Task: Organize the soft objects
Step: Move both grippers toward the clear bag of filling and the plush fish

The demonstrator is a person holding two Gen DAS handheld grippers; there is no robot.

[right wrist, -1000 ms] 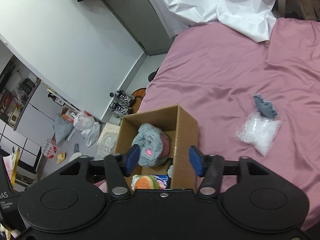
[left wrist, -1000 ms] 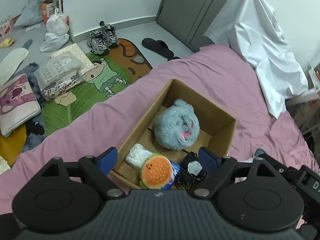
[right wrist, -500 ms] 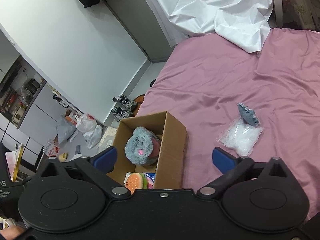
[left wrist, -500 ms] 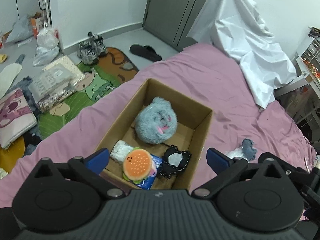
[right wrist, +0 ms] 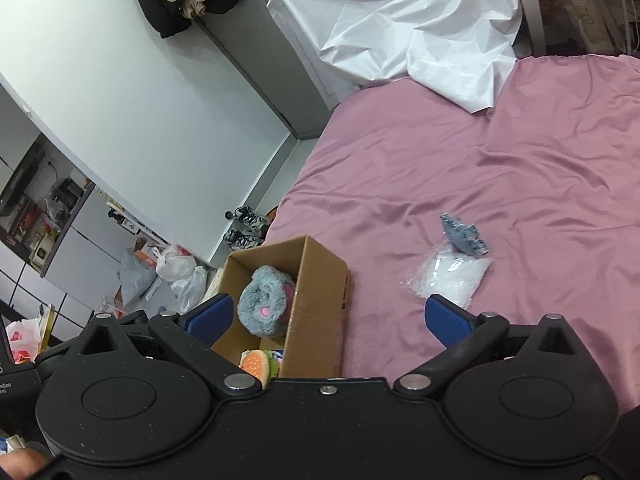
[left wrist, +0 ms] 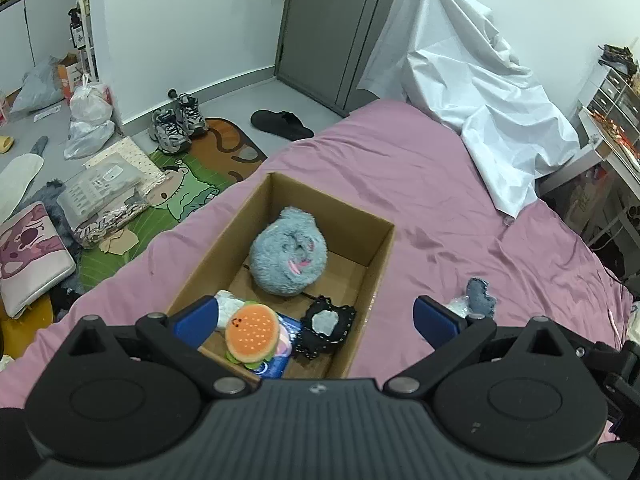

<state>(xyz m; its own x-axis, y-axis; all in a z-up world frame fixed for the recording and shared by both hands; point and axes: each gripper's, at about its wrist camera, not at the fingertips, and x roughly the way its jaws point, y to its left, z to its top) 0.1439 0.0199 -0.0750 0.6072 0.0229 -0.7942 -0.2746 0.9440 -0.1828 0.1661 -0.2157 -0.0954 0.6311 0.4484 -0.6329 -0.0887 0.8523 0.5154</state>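
Both grippers (left wrist: pixel 316 320) (right wrist: pixel 326 318) spread above box (left wrist: pixel 382 248); plastic bag (right wrist: pixel 450 276) beside it on bed (right wrist: pixel 520 168)

Both wrist views above the bed (left wrist: pixel 400 168), angled down, sharing cardboard box (left wrist: pixel 380 248)

Grey fluffy plush (left wrist: pixel 289 256), orange dotted burger toy (left wrist: pixel 252 331), brown box (left wrist: pixel 224 256), pink bedsheet (left wrist: pixel 420 184).

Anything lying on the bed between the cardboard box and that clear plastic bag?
No. In the right wrist view, only bare pink bedsheet lies between the cardboard box and the clear plastic bag; a small grey item rests on the bag's far end.
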